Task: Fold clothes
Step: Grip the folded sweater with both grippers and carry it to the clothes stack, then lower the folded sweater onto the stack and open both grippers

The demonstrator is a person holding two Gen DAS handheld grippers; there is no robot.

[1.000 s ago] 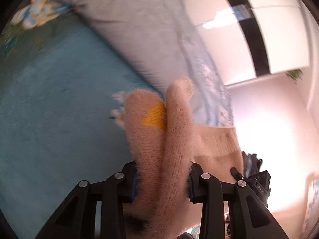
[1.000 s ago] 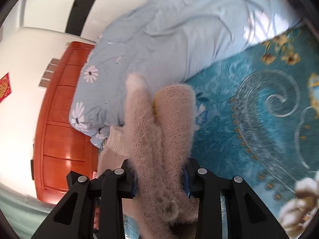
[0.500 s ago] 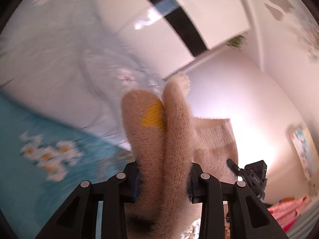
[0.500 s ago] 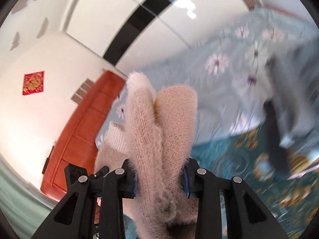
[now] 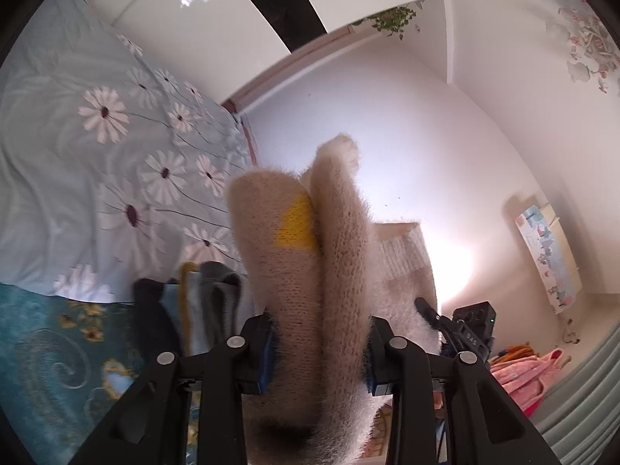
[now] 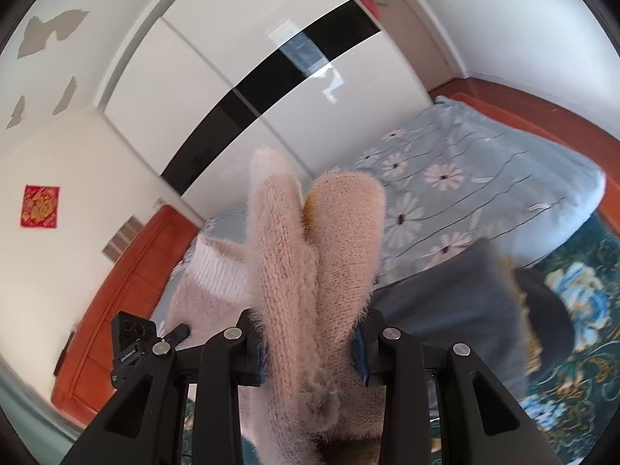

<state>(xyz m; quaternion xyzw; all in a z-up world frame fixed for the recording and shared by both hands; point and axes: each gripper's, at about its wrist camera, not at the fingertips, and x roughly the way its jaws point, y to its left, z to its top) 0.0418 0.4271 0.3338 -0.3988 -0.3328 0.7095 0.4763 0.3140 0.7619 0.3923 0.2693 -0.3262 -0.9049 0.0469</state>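
A fuzzy beige sweater [image 5: 306, 271] with a yellow patch is bunched in folds between the fingers of my left gripper [image 5: 317, 348], which is shut on it. The same sweater [image 6: 310, 271] is clamped in my right gripper [image 6: 310, 345], also shut on it. Its white ribbed cuff [image 6: 217, 275] hangs between the two grippers. Each view shows the other gripper beyond the sweater: the right one [image 5: 465, 329] and the left one [image 6: 135, 337]. The sweater is held up off the bed.
A stack of folded clothes [image 5: 193, 302] lies on the teal patterned bedspread [image 5: 58, 348]; it shows as a dark pile [image 6: 484, 310] in the right wrist view. A pale blue daisy quilt [image 6: 465, 186] lies behind. A wooden headboard [image 6: 128, 290] and white wardrobe [image 6: 232, 58] stand beyond.
Both grippers have tilted and swung upward with the sweater; the views went from the bedspread to the quilt, walls and wardrobe. The folded stack has come into view. The grips are unchanged.
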